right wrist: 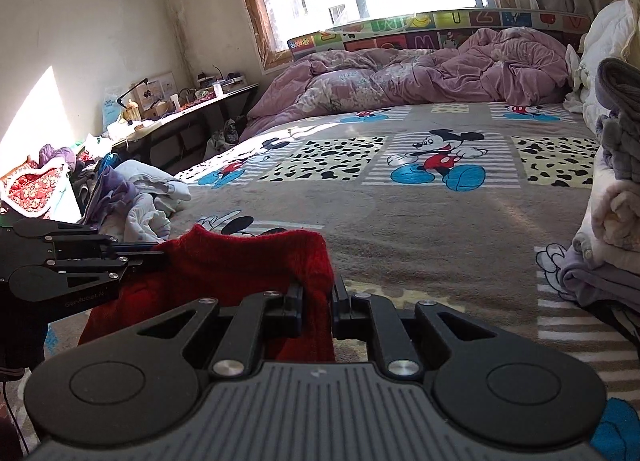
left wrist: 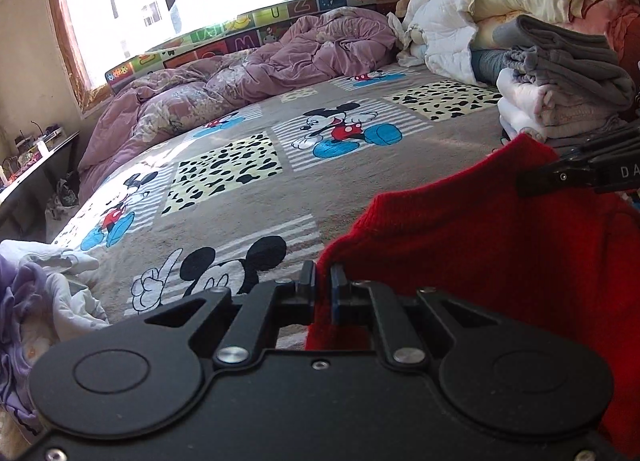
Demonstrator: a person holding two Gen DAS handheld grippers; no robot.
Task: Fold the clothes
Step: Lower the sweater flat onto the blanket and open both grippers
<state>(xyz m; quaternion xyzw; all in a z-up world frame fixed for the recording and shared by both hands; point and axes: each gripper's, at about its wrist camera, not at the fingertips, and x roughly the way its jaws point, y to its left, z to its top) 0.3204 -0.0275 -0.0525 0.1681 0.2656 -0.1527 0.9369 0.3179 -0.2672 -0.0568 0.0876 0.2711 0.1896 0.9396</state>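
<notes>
Both claws (left wrist: 322,285) (right wrist: 318,293) pinching red sweater (left wrist: 480,245) edge, bed (left wrist: 248,197) beyond

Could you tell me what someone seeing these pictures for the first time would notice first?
The bright red knitted garment in the foreground, pinched along its top edge by the left gripper and the right gripper. Beneath it lies the Mickey Mouse blanket covering the bed, with a stack of folded clothes at the right.
</notes>
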